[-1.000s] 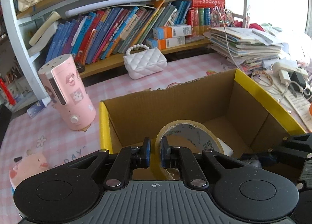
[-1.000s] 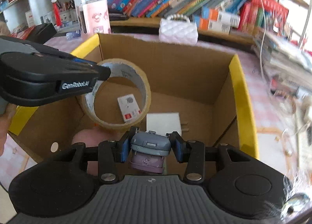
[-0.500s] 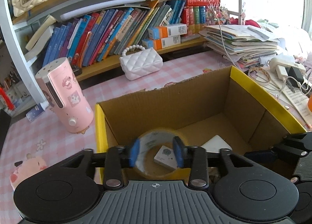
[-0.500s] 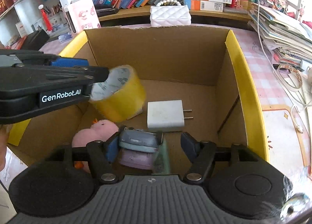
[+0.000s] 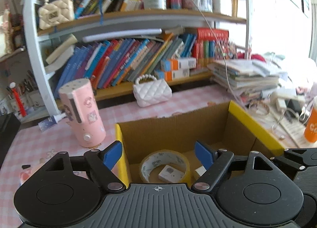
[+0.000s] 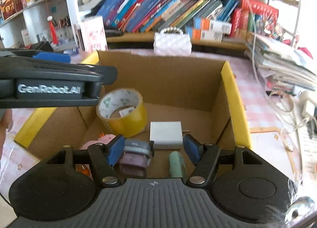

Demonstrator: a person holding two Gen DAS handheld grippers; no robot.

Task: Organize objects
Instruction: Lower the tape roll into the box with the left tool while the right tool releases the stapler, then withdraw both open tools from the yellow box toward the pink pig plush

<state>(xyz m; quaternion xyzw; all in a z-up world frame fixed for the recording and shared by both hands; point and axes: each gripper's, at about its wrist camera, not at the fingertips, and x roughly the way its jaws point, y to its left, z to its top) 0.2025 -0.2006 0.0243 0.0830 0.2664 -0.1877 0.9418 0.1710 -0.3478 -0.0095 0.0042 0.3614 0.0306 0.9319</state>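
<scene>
Where left tool (image 5: 158,155) gapes, tape roll (image 5: 165,165) below

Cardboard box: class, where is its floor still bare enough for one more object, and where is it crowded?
Bare: the cardboard box floor behind the white charger, to the back and right walls. Crowded: near-left, with tape roll, pink plush, purple-grey item, green item.

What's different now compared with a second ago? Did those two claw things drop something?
Yes. The left gripper opened its fingers and let the tape roll fall into the cardboard box. The right gripper also opened, releasing the small purple-grey item. The white charger stayed put.
</scene>
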